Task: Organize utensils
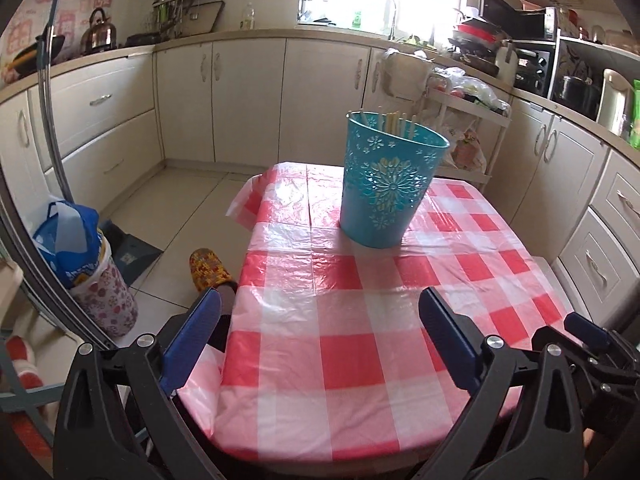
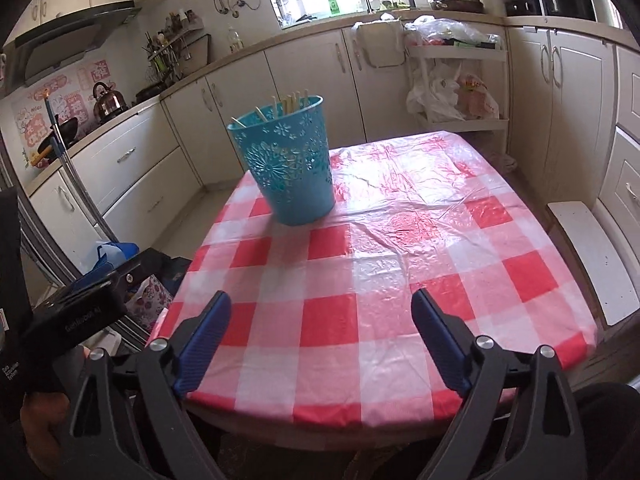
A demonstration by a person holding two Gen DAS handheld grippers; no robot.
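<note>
A turquoise perforated bucket point(image 1: 390, 184) point(image 2: 286, 164) stands upright on the far part of a table covered with a red-and-white checked cloth point(image 1: 344, 344) point(image 2: 400, 272). Several pale chopsticks point(image 1: 390, 121) point(image 2: 290, 102) stick out of its top. My left gripper point(image 1: 320, 300) hangs over the near left of the table, open, with nothing between its blue fingers point(image 1: 192, 340). My right gripper point(image 2: 320, 304) is open and empty over the near edge of the table. The left gripper's black body point(image 2: 100, 304) shows at the left of the right wrist view.
Cream kitchen cabinets point(image 1: 248, 92) run around the room. A white cart with plastic bags point(image 2: 456, 92) stands past the table's far right. A flowered bin with a blue bag point(image 1: 92, 276) and a patterned slipper point(image 1: 208, 268) lie on the floor at left. A white bench point(image 2: 592, 256) sits right of the table.
</note>
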